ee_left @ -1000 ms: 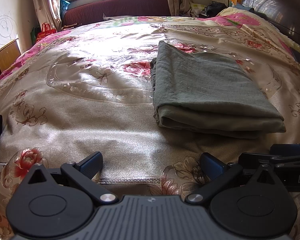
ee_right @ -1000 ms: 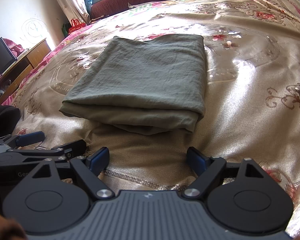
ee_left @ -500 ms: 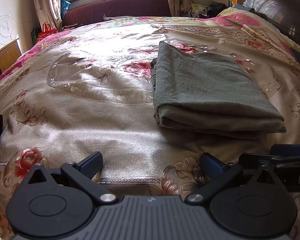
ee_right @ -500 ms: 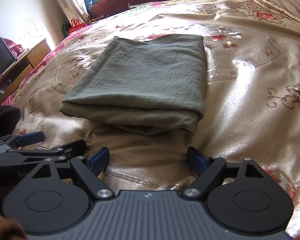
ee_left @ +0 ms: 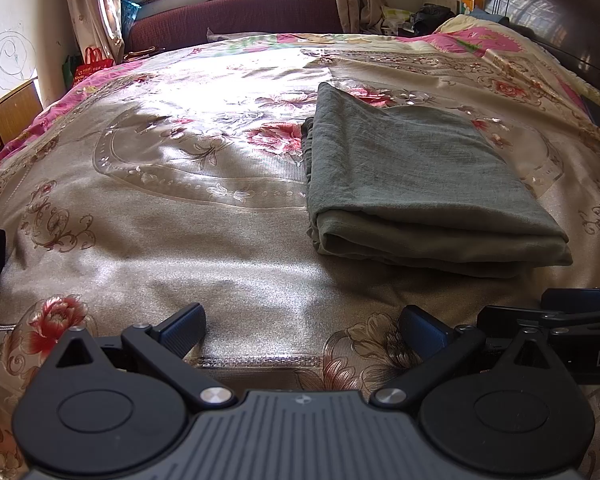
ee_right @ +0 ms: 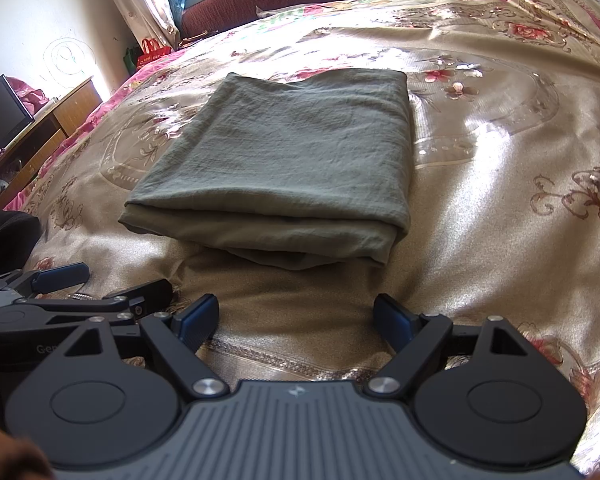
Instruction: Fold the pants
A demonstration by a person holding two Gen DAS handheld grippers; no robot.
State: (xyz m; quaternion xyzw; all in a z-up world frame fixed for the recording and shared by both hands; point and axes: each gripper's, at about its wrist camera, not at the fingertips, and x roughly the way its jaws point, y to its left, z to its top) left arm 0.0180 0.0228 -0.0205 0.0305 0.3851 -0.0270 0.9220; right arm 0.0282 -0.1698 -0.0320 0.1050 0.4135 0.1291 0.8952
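Left side of scene: wooden cabinet (ee_right: 56,116) with a dark screen (ee_right: 2,110) against the wall, a red bag (ee_left: 92,66) on the floor beside the bed, curtains and window behind.

Left tool (ee_left: 302,326): jaws spread wide, nothing between the pads, only the bedspread (ee_left: 160,200) showing in the gap. It hangs over the near edge of the bed, angled down, apart from the garment. The garment lies ahead and to its right.

Pants (ee_right: 284,160): grey-green, lying on the bedspread near the middle of the bed as a compact rectangular stack. Several layers show at the near edge, where the rounded fold faces the cameras. Top surface is fairly flat with light creases. The lowest layer sticks out a little at the near right corner. The far edge of the stack is foreshortened, so I cannot tell whether the layers line up there.

Right tool (ee_right: 296,316): jaws also wide apart, empty, just short of the near fold of the pants and not touching them. The left tool's body appears at its left, close alongside.

Right side: the headboard (ee_left: 556,12) and a pillow with a pink flower print (ee_left: 480,38).

Progress, as judged: folding looks essentially done. The bundle is closed up and released by both tools. What might be left is tucking in the protruding lower layer or smoothing the top; otherwise nothing more seems needed.
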